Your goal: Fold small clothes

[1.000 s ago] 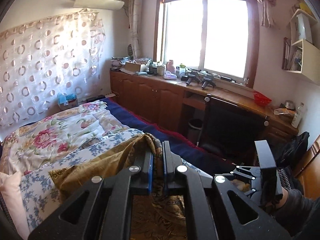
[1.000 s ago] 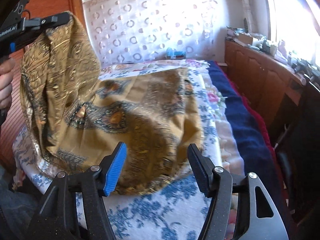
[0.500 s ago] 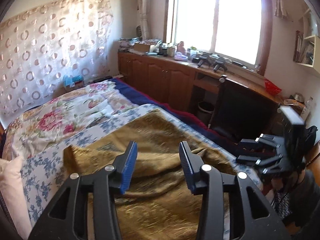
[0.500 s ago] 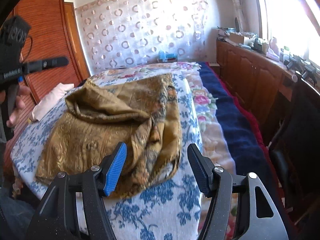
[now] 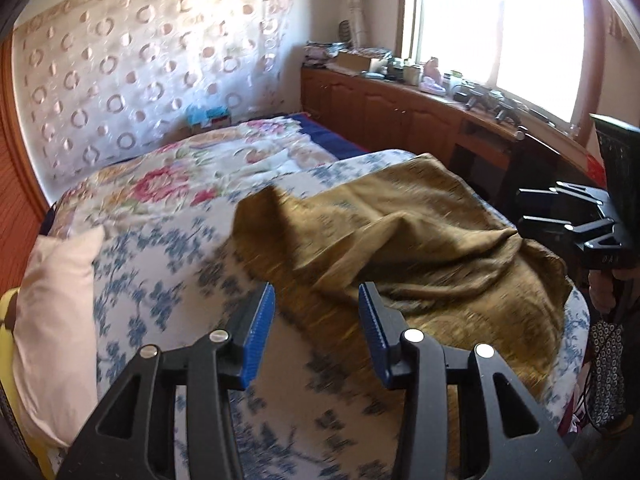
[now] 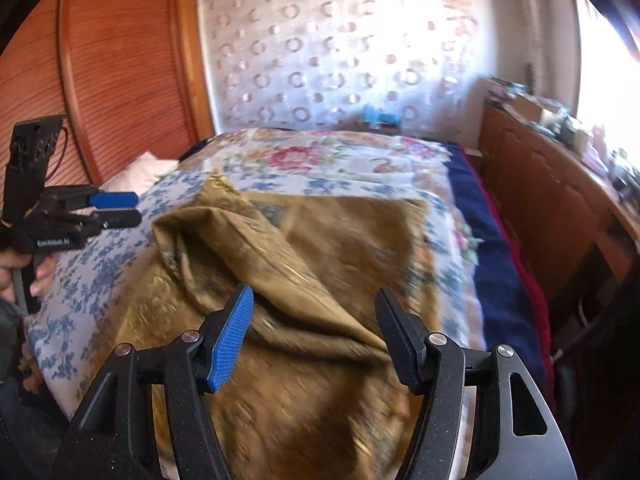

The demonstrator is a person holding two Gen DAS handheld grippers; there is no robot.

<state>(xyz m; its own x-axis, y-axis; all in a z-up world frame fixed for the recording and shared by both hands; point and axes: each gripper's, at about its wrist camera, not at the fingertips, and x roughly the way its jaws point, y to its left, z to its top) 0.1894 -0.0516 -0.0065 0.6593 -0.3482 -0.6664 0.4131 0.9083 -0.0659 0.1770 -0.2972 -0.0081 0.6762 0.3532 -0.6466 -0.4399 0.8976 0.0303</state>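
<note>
The gold cloth [image 5: 420,248] lay rumpled on the bed [image 5: 160,264], spread over the blue-flowered sheet [image 5: 152,280] near the foot end, one flap folded over itself into a raised ridge. Nothing held it.

The left gripper [image 5: 316,332] hung over the near edge of the cloth with its jaws apart and nothing between them, its blue pads [image 5: 256,340] clear of the fabric. From the other side, the same gripper [image 6: 116,210] stood out at the bed's left edge, a hand [image 6: 24,276] around its handle, its two fingers lying one above the other with a narrow gap showing between them.

The right gripper [image 6: 314,336] hovered over the crumpled middle of the cloth [image 6: 304,264], jaws wide and empty. Seen from the left camera, it [image 5: 560,208] sat just off the far side of the bed, beside the cloth's edge.

A pale pillow [image 5: 56,320] rested at the left of the sheet. Beyond lay a rose-patterned quilt [image 5: 192,176], with a navy blanket [image 6: 484,240] running down the right side of the bed [image 6: 80,280]. A curtain with rings [image 6: 332,52] covered the back wall, and wooden cabinets [image 5: 400,116] ran under the bright window [image 5: 492,28]. Both views were smeared with blur.
</note>
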